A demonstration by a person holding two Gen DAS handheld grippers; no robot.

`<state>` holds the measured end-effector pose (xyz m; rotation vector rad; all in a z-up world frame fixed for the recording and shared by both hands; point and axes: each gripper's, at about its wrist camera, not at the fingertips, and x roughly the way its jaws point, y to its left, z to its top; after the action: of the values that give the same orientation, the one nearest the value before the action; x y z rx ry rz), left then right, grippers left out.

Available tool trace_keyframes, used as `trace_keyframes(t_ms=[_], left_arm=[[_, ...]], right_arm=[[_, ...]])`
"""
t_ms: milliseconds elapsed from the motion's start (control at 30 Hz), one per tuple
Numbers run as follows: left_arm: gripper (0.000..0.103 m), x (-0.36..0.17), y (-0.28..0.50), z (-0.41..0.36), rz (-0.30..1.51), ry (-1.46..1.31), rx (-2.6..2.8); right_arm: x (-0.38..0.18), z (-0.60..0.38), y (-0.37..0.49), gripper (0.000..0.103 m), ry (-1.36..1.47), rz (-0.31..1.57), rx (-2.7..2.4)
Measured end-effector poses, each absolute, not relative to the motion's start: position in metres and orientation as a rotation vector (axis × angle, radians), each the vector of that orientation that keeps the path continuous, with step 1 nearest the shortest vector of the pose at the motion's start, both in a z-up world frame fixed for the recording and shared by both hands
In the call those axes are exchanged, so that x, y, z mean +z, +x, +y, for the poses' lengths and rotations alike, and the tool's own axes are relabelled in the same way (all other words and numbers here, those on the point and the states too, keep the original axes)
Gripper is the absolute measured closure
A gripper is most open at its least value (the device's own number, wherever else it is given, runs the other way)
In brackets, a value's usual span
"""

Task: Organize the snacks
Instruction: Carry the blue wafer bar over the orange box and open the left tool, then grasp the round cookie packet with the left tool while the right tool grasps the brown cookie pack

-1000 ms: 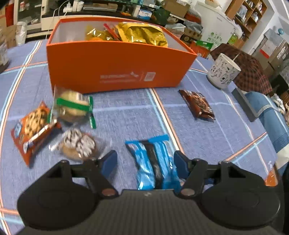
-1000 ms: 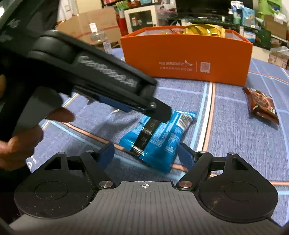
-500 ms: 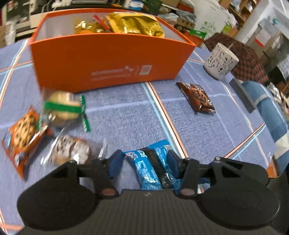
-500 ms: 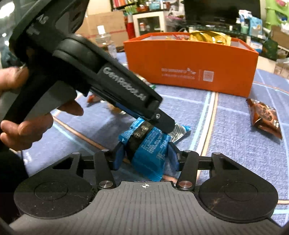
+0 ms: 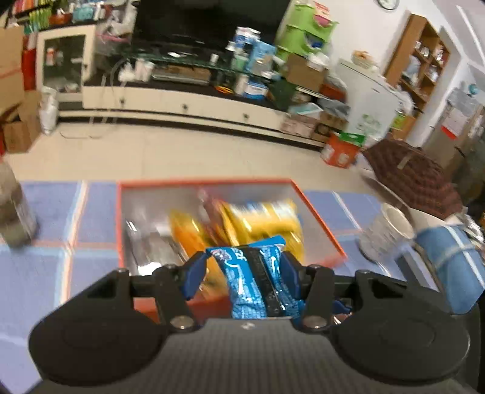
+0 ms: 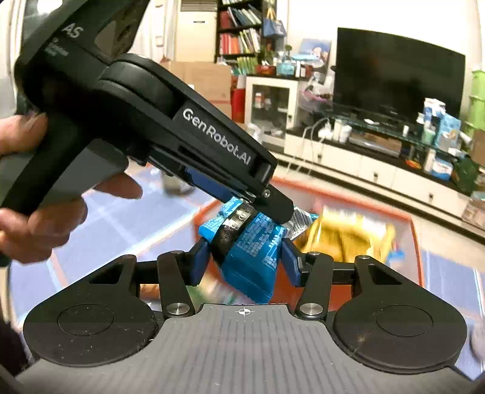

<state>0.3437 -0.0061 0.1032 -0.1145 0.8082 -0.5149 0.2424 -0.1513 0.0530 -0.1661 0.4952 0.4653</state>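
Left wrist view: left tool (image 5: pixel 245 263) pinched tight on blue snack pack (image 5: pixel 257 278), held up over orange box (image 5: pixel 318 209) on blue worktop (image 5: pixel 51 212). Yellow bags (image 5: pixel 260 221) blurry inside box. White cup (image 5: pixel 385 233) near box. Right wrist view: right tool (image 6: pixel 245 257) squeezed on same pack (image 6: pixel 251 254), a hand (image 6: pixel 36 212) gripping other tool's handle.

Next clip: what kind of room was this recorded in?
Most likely a home living room, cluttered: a large dark television above a long low media cabinet, plus a bookshelf filled with books.
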Motion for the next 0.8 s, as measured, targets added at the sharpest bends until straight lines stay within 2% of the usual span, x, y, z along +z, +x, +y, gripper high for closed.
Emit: trace_keyframes(t_ms=[67,167,300,500,533,800], left_arm=[[0.054,0.101,0.367,-0.009,0.812,-0.086,-0.489],[0.033,0.094,0.386,-0.012,0.786,-0.008,-0.411],[0.033,0.100,0.376,0.001,0.746,0.039,-0.369],[0.029,0.094,0.303,0.022,0.690,0.011,-0.432],[0.029,0.087,0.289,0.022,0.698,0.005,-0.440],[0.029,0.011,0.206,0.016,0.839,0.028,-0.408]], right_arm=[[0.053,-0.148,0.274,0.065,-0.147,0.512,0.474],[0.042,-0.141,0.312,0.061,-0.138,0.536,0.489],[0.044,-0.144,0.323,0.057,-0.073,0.517,0.490],[0.052,-0.189,0.237,0.028,-0.033,0.401,0.446],[0.047,-0.196,0.220,0.025,-0.032,0.406,0.428],[-0.026,-0.259,0.125,0.025,-0.015,0.562,0.257]])
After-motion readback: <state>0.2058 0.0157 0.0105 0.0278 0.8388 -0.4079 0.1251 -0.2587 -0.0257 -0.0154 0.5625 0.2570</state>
